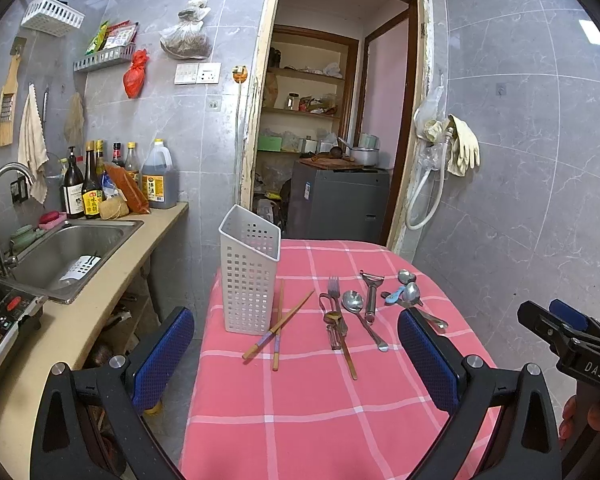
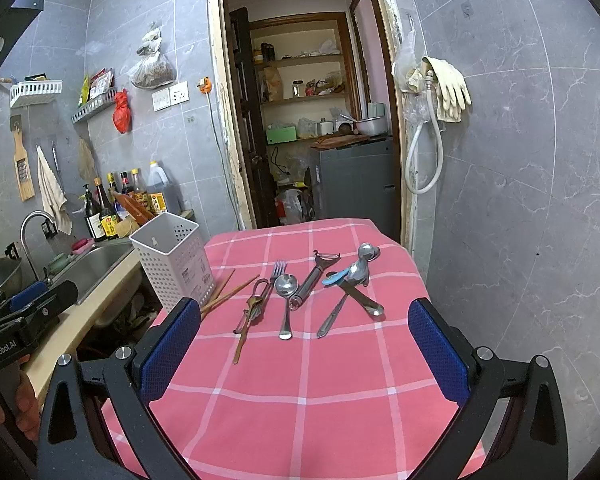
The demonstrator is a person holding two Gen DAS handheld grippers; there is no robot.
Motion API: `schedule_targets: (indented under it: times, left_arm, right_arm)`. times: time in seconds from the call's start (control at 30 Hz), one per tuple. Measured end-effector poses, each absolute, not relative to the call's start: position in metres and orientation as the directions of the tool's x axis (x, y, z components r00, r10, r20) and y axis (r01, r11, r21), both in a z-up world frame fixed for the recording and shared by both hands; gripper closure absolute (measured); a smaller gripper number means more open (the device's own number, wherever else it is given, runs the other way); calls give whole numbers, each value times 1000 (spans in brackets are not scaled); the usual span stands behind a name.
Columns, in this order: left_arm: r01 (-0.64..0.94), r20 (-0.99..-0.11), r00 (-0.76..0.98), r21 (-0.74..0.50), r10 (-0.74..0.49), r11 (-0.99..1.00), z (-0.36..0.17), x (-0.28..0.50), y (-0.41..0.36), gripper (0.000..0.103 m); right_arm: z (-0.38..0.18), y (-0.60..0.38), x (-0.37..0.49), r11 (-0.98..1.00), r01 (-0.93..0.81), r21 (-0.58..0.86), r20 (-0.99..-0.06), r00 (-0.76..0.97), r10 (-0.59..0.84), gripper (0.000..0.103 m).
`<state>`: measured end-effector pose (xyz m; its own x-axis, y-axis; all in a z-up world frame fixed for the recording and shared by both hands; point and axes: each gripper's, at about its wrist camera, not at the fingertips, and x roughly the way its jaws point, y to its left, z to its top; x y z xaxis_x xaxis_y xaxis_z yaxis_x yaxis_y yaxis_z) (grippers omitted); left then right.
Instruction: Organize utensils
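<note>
A white perforated utensil holder (image 1: 249,276) (image 2: 173,260) stands empty at the left side of the pink checked table (image 1: 320,408) (image 2: 300,392). Loose on the cloth lie two crossed chopsticks (image 1: 278,324) (image 2: 226,290), a fork (image 1: 334,292) (image 2: 278,270), a big spoon (image 1: 354,304) (image 2: 286,286), a peeler (image 1: 371,294) (image 2: 314,276), and a small pile of spoons with a blue one (image 1: 406,290) (image 2: 354,274). My left gripper (image 1: 296,348) is open and empty above the near table. My right gripper (image 2: 304,340) is open and empty, also short of the utensils.
A counter with a steel sink (image 1: 68,252) (image 2: 92,264), faucet and sauce bottles (image 1: 88,188) runs along the left. A doorway to a pantry with a grey appliance (image 1: 340,204) is behind the table. A tiled wall with gloves and a hose (image 1: 456,148) is at the right.
</note>
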<state>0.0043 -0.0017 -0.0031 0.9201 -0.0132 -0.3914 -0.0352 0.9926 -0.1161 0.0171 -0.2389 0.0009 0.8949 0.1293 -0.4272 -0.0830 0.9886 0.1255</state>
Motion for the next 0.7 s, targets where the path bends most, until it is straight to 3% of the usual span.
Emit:
schedule_targets:
  times: [0.7]
  left_arm:
    - [-29, -392, 920, -112, -17, 993, -4, 6, -2, 0]
  right_arm:
    - [0, -240, 18, 989, -81, 125, -430, 894, 128, 1]
